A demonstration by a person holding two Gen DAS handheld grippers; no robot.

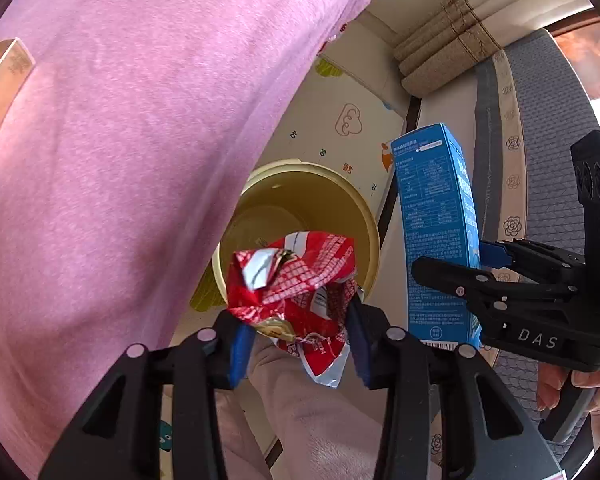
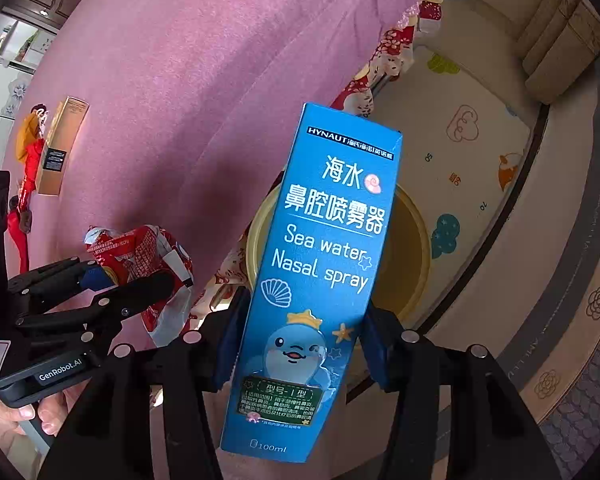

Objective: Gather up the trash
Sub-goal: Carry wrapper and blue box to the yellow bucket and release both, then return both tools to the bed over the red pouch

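My left gripper (image 1: 300, 340) is shut on a crumpled red snack wrapper (image 1: 296, 280) and holds it above a round yellow bin (image 1: 364, 220) on the floor. My right gripper (image 2: 300, 356) is shut on a tall blue nasal spray box (image 2: 320, 272), held upright over the same yellow bin (image 2: 412, 256). In the left wrist view the blue box (image 1: 436, 232) and the right gripper (image 1: 484, 264) are at the right. In the right wrist view the wrapper (image 2: 140, 252) and the left gripper (image 2: 100, 280) are at the left.
A pink cloth-covered surface (image 1: 120, 160) fills the left, with a tan box (image 2: 62, 144) lying on it. A child's play mat (image 1: 340, 120) and a grey flowered rug (image 1: 540, 120) cover the floor. Beige curtains (image 1: 452, 40) hang beyond.
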